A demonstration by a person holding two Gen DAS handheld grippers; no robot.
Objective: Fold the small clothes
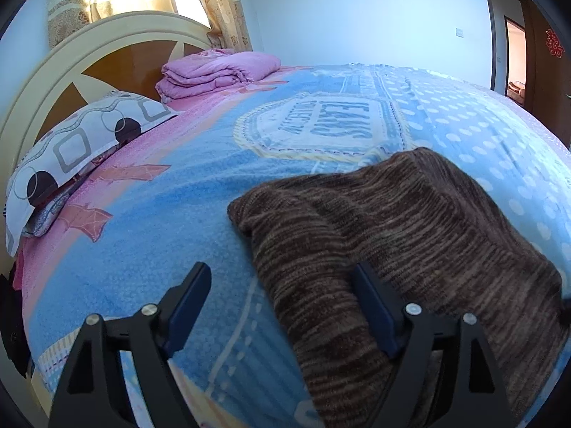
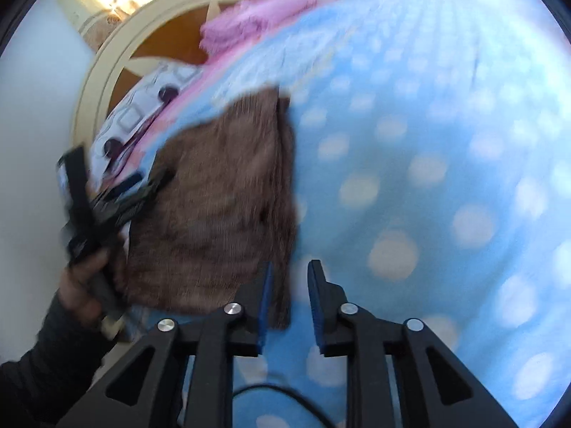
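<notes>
Left gripper (image 1: 280,306) fingers spread wide, empty; its right finger (image 1: 374,310) lies on top of the brown knit garment (image 1: 392,235), the left finger over bare bedspread (image 1: 142,214) beside the garment's edge. Judgement: positioned to straddle that near edge for a pinch, not yet closed.

Garment lies flat on the bedspread, already doubled into a rough rectangle, well short of the pillow (image 1: 78,149) and the folded pink quilt (image 1: 217,71) by the headboard (image 1: 71,71).

Right wrist view is motion-blurred. Right gripper (image 2: 289,303) fingers set narrow but apart, nothing between them; the left finger (image 2: 264,306) overlaps the garment's (image 2: 214,196) near corner, the other over dotted bedspread (image 2: 428,178). Contact with cloth cannot be told through the blur.

Person's left hand (image 2: 82,281) seen holding the other tool at the garment's far side from this camera. Judgement: both tools bracket the garment for a further fold.
</notes>
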